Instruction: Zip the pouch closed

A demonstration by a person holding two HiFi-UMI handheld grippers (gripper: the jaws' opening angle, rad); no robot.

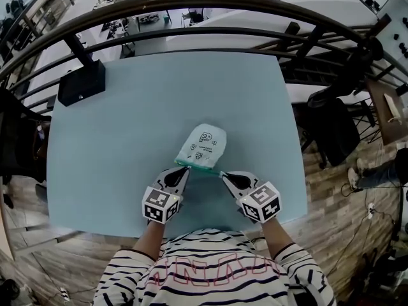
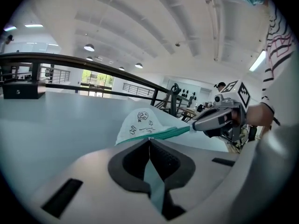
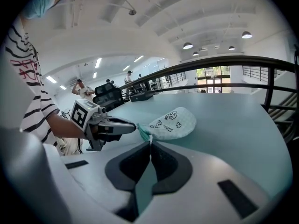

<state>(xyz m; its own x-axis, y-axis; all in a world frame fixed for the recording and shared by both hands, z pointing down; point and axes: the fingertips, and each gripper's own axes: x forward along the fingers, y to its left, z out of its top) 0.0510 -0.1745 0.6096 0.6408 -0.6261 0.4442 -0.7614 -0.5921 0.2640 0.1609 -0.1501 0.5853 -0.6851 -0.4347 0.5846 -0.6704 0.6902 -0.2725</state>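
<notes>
Head view, pouch: the pale printed pouch (image 1: 203, 146) lies flat on the table (image 1: 127, 145), about midway across and toward its near edge; its green zip edge faces the person.
Head view, contents: nothing inside the pouch can be seen, and I cannot tell whether the zip is open or closed.
Head view, left gripper: the left gripper (image 1: 181, 168) reaches in over the table's near edge, its tip on the left end of the zip edge.
Head view, right gripper: the right gripper (image 1: 223, 173) reaches in over the same near edge, its tip on the right end.
Head view, black box: the black box (image 1: 81, 83) sits at the table's far left corner.
Left gripper view, jaws: pressed together, nipping the pouch's (image 2: 140, 122) green edge just above the table (image 2: 60, 125).
Left gripper view, other gripper: the right gripper (image 2: 194, 125) pinches the far end of that edge.
Right gripper view, jaws: closed tight on the pouch's (image 3: 173, 122) near corner, low over the table (image 3: 233, 125).
Right gripper view, other gripper: the left gripper (image 3: 134, 125) grips the green end.
</notes>
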